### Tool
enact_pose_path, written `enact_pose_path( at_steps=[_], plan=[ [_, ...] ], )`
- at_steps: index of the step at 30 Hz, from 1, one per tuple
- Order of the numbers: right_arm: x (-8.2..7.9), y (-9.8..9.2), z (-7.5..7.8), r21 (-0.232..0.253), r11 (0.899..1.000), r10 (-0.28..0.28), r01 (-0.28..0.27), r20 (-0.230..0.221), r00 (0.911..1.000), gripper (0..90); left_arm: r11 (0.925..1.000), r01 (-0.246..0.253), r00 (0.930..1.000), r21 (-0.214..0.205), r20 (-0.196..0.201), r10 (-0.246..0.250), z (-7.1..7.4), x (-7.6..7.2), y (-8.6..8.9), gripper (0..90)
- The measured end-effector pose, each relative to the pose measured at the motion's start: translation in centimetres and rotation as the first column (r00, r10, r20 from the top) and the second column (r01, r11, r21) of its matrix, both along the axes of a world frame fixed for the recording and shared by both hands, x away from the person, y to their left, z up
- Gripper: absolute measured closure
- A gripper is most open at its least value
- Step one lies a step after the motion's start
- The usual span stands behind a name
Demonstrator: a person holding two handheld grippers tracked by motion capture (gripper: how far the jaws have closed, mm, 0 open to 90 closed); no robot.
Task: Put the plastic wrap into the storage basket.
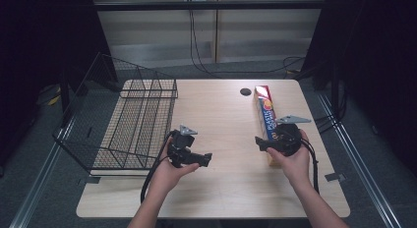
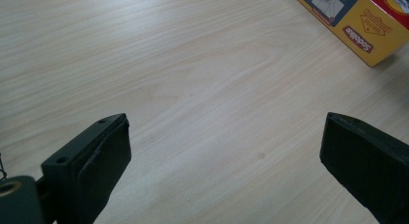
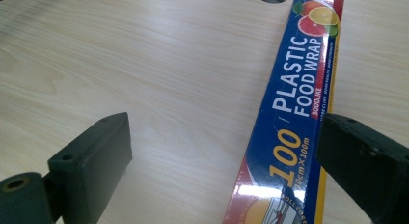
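A long blue and yellow box of plastic food wrap (image 1: 266,112) lies lengthwise on the right side of the wooden table (image 1: 221,188). My right gripper (image 1: 260,142) is held over the box's near end, pointing left, its jaws open. In the right gripper view the box (image 3: 294,103) runs up beneath the open right gripper (image 3: 222,132), close to the right-hand jaw, and no pad touches it. My left gripper (image 1: 205,159) hovers near the table's middle, pointing right. In its own view the left gripper (image 2: 226,137) is open over bare wood, with the box's end (image 2: 366,21) at the top right.
A black wire basket (image 1: 133,120) stands on the left part of the table, its side tilted outward past the left edge. A round cable hole (image 1: 245,92) sits near the table's far edge, beside the box's far end. Cables trail on the floor behind.
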State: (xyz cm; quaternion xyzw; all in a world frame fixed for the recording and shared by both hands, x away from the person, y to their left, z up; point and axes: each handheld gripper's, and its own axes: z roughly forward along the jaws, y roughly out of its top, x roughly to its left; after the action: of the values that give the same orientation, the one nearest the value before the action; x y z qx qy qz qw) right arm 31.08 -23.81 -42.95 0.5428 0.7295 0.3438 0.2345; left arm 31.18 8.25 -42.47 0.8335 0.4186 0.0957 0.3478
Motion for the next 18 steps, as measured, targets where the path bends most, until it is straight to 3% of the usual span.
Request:
enact_pose_path(
  at_steps=[8, 10, 11, 13, 18],
  plan=[
    [1.1, 0.3, -0.1, -0.01, 0.999, -0.042, 0.042, -0.015, 0.999, 6.6, 0.9999, 0.011, 0.9998, -0.005, -0.017, -0.011, -0.2, -0.1, -0.2, 4.1],
    [1.6, 0.4, -0.2, -0.012, 0.999, -0.045, 0.045, -0.031, 0.9985, 6.7, 0.9999, 0.01, 0.9998, -0.011, -0.017, -0.011, -0.4, -0.1, -0.3, 4.1],
    [1.9, 0.5, -0.3, -0.021, 0.998, -0.051, 0.05, -0.038, 0.998, 7.2, 0.9993, -0.01, 0.9998, -0.035, -0.017, 0.009, -0.5, -0.2, -0.5, 4.1],
    [2.6, 0.6, -0.5, -0.039, 0.998, -0.058, 0.056, -0.051, 0.997, 7.2, 0.9999, 0.011, 0.9998, -0.005, -0.018, -0.011, -0.4, -0.1, -0.3, 4.2],
    [4.1, 0.5, -0.5, -0.056, 0.994, -0.1, 0.096, -0.076, 0.9921, 7.6, 0.9998, 0.008, 0.9998, -0.016, -0.019, -0.008, -0.5, -0.2, -0.5, 4.3]
  ],
)
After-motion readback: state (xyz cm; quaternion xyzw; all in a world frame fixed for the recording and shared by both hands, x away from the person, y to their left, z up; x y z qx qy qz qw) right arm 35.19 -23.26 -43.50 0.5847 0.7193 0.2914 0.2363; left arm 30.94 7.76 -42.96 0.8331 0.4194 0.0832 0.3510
